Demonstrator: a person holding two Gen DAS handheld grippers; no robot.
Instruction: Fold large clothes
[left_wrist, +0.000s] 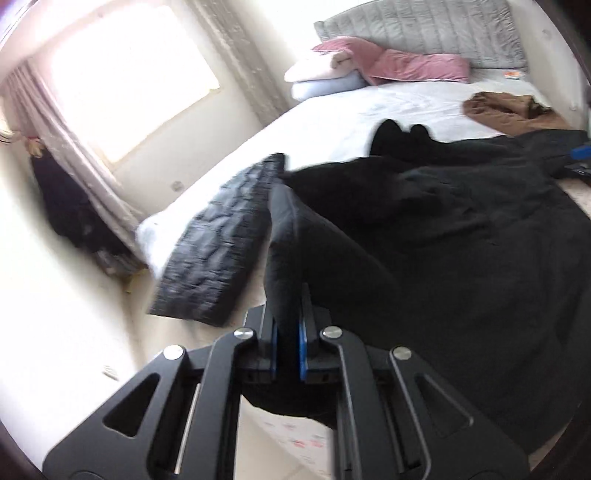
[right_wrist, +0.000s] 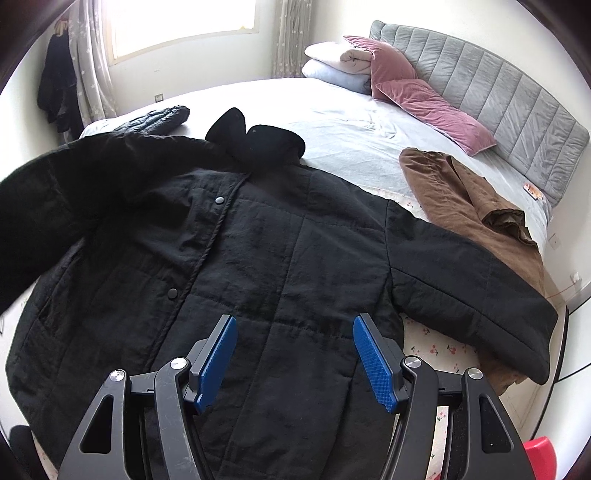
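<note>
A large black quilted coat (right_wrist: 258, 258) lies front up on the bed, hood toward the pillows, its right sleeve (right_wrist: 472, 280) stretched out to the right. My left gripper (left_wrist: 289, 332) is shut on the coat's left sleeve (left_wrist: 295, 251) and holds it lifted off the bed; the raised sleeve shows at the left of the right wrist view (right_wrist: 55, 184). My right gripper (right_wrist: 293, 354) is open and empty, hovering above the coat's lower front. The coat fills the right of the left wrist view (left_wrist: 461, 240).
A black puffer jacket (left_wrist: 218, 243) lies at the bed's left corner. A brown garment (right_wrist: 461, 199) lies right of the coat. Pink and white pillows (right_wrist: 406, 85) and a grey headboard (right_wrist: 498, 103) are at the far end. Dark clothes (right_wrist: 55, 88) hang by the window curtain.
</note>
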